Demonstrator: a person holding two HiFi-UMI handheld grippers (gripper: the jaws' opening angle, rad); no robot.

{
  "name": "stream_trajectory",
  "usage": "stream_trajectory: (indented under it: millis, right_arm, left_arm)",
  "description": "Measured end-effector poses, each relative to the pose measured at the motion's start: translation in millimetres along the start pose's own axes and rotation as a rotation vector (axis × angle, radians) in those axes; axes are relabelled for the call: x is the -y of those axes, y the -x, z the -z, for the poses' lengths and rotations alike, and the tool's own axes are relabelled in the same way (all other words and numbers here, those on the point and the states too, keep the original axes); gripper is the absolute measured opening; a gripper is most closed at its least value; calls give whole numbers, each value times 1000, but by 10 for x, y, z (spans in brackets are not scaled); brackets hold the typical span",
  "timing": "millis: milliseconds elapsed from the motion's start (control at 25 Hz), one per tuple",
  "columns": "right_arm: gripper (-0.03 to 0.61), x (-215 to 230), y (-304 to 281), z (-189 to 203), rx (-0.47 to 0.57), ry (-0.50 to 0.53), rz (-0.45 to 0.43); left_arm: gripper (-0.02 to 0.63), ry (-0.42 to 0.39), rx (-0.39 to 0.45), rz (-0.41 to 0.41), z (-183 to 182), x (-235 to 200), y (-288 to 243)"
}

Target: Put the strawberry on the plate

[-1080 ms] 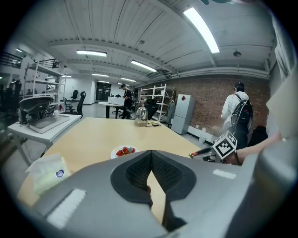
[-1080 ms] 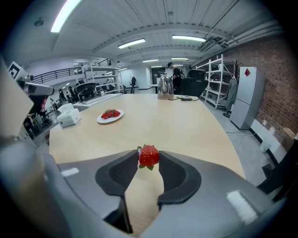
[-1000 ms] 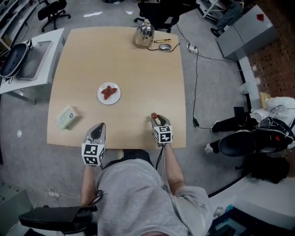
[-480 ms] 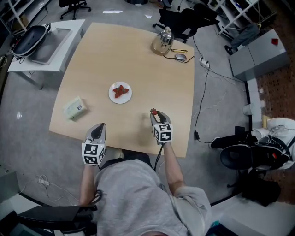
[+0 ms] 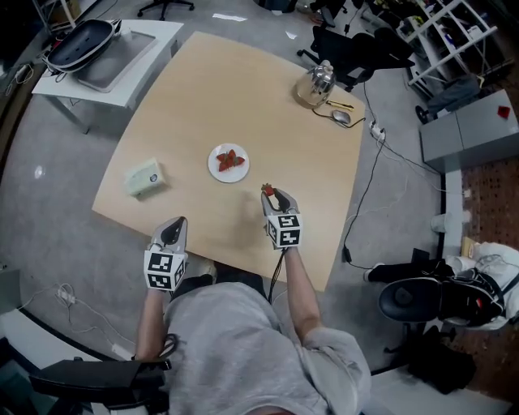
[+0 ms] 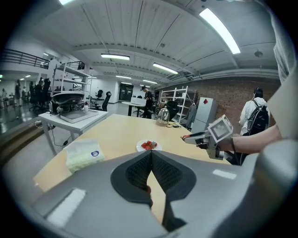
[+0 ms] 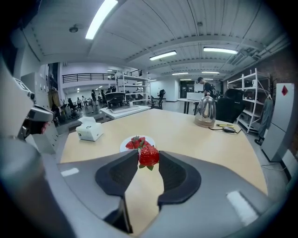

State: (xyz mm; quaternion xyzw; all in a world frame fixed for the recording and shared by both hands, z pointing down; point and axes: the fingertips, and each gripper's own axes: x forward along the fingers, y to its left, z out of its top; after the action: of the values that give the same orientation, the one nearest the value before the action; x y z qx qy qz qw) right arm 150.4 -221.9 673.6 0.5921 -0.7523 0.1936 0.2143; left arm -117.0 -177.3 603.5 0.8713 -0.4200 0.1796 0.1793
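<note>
A pale wooden table with rounded corners stood on a grey carpeted floor. A small white side table sat off its far left corner, with black office chairs and white wire shelving beyond. Long ceiling strip lights were lit, and a red-brown brick wall closed one side.

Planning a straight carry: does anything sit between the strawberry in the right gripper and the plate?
Nothing visible does. The right gripper holds the strawberry short of the plate, only bare table between them. The tissue pack lies off to the left, the kettle at the far edge.
</note>
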Motion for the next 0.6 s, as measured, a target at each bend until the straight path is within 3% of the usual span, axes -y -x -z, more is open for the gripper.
stream_trajectory:
  millis: [600]
  right_arm:
    - [146, -387, -672, -210, -21, 114, -125]
  left_arm:
    - [20, 49, -38, -68, 128, -194, 45]
